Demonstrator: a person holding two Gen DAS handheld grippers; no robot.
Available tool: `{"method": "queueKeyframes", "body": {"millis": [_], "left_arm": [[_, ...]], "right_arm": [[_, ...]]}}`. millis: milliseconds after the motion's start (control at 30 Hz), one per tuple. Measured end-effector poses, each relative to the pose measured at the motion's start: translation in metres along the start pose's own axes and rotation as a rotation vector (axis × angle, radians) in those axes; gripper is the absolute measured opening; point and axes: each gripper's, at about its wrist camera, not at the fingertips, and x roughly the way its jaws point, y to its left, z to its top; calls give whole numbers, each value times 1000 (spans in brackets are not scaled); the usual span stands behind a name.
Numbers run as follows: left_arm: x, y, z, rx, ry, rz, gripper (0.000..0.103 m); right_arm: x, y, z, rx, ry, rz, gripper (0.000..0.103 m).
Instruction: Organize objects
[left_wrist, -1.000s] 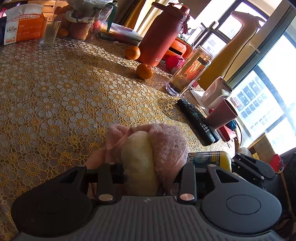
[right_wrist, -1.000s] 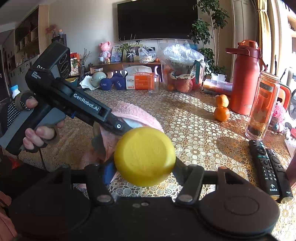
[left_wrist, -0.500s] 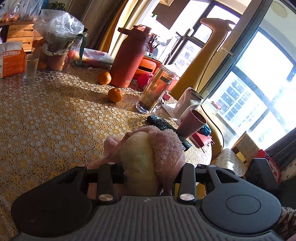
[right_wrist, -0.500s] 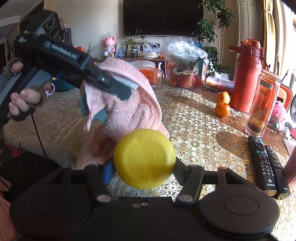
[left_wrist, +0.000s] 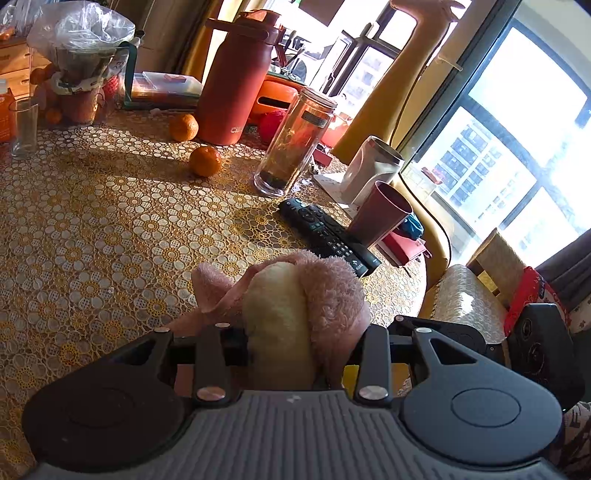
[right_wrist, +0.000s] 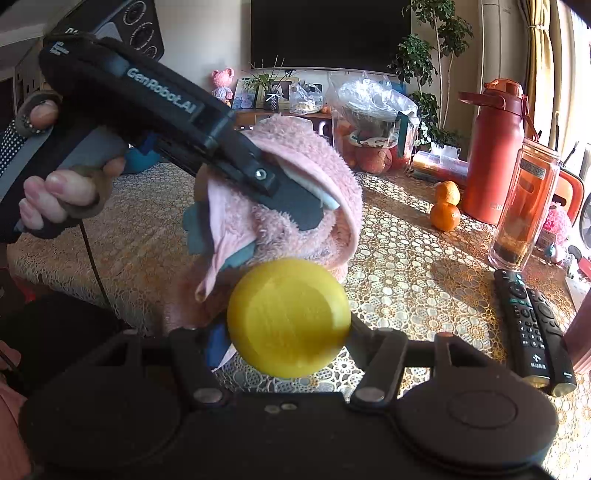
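Pink fluffy towel (right_wrist: 295, 206), bunched with a pale cream fold inside, hangs off the table, clamped in the left gripper (right_wrist: 280, 206); the black jaws press into the cloth from both sides, and a loose corner droops below them. From the left wrist view the same cloth fills the gap between the jaws, above the gold lace tablecloth (left_wrist: 92, 229) near the table's front edge. A hand (right_wrist: 62, 184) grips that tool's grey handle at the left.

The right gripper (right_wrist: 288, 332) is clenched on a round yellow plastic object (right_wrist: 288, 317), showing its flat face to the camera and held just below the towel; whether the two touch cannot be told.

Toward the table's right edge lie two black remote controls (right_wrist: 532, 325) side by side. Beyond them stands a clear tumbler with an amber tint (right_wrist: 524, 206), and behind it a tall red-orange flask with a handle (right_wrist: 495, 147). Two mandarins (right_wrist: 445, 205) sit beside the flask, close together in the right wrist view. A plastic-wrapped container of fruit (right_wrist: 373, 125) stands at the far edge. A dark red cup (left_wrist: 380, 214) stands next to the remotes by the right edge, with a white mug (left_wrist: 373, 166) behind it and an empty drinking glass (left_wrist: 24, 125) at the far left.
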Motion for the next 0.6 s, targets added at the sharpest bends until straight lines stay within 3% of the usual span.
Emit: {"method": "queueKeyframes", "body": {"millis": [433,600], "left_arm": [[16,42,-9,-44,43,143,38],[4,46,-10,-66,29,116,38]], "right_arm": [[-3,-1,-2,7,2,-7,61],[-4,0,-1,-34,7,-29,61]]}}
